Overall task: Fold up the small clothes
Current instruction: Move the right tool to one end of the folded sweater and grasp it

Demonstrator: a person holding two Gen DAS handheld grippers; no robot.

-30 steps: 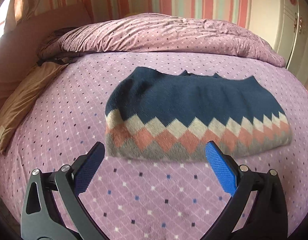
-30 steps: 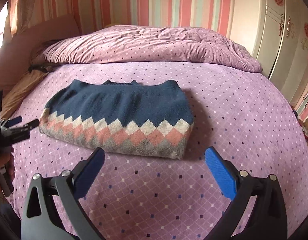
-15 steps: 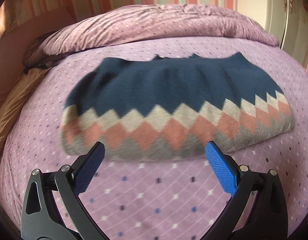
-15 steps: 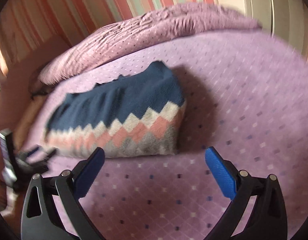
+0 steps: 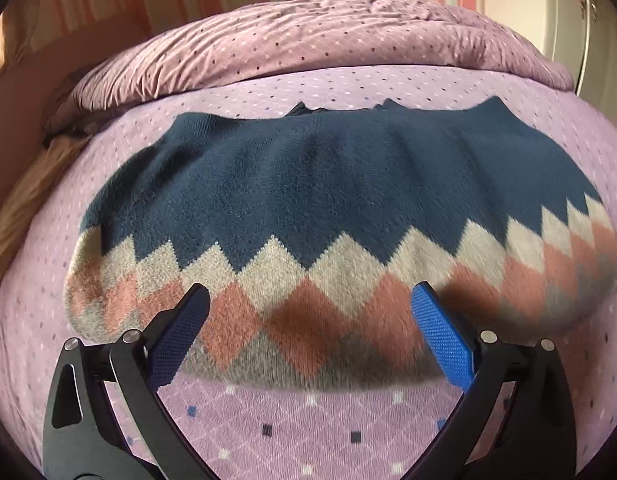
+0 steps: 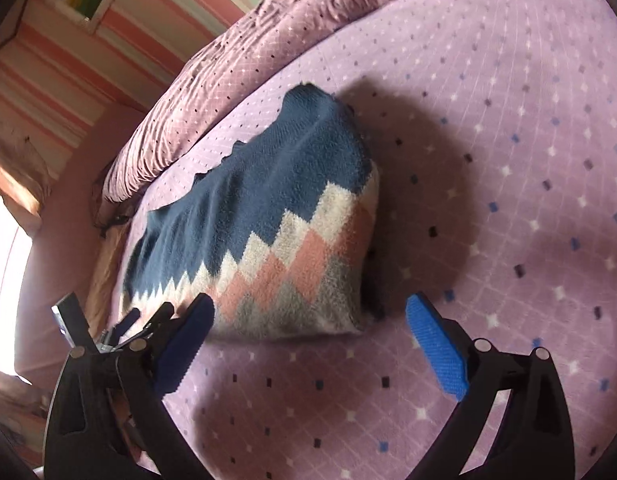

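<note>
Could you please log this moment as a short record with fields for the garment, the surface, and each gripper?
garment: sweater, navy with cream, pink and grey diamonds, folded, lying flat
surface: bedsheet, purple, dotted
behind: bunched duvet at the far end
left gripper: open, at the sweater's near hem, gripping nothing
right gripper: open, at the sweater's right corner, gripping nothing
contact: cannot tell whether either gripper touches the knit
</note>
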